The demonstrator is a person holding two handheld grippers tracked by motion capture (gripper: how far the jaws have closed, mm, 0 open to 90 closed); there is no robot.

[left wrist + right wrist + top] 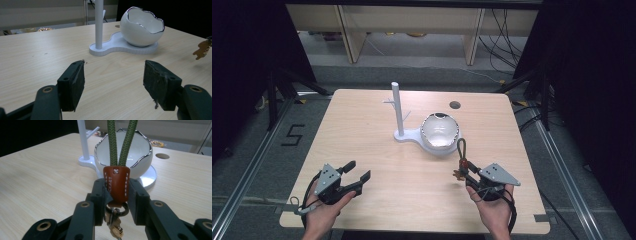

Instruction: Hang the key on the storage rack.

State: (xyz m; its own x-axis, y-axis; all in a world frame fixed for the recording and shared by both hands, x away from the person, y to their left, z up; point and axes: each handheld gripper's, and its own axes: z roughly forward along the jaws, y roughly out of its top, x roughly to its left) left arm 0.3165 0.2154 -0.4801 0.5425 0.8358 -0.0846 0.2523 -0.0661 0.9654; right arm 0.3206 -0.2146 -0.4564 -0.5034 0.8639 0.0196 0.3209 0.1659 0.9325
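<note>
My right gripper [116, 192] is shut on a keychain's brown leather tab [116, 183]. The keychain's green cord loop [122, 142] stands up from the tab, and a metal ring with small keys [115, 220] hangs under it. In the high view the right gripper [465, 167] holds the keychain [461, 156] just in front of the white eggshell-shaped bowl [440, 131]. That bowl sits on a white base [409, 136] with an upright branched post [397, 107]. My left gripper [358, 171] is open at the table's front left, with nothing between its pads [75, 83].
The light wooden table [362, 130] has a round cable hole [455, 105] at the back right. In the left gripper view a small brown charm [203, 49] of the keychain hangs at the right edge. Dark floor, shelving and cables lie beyond the table.
</note>
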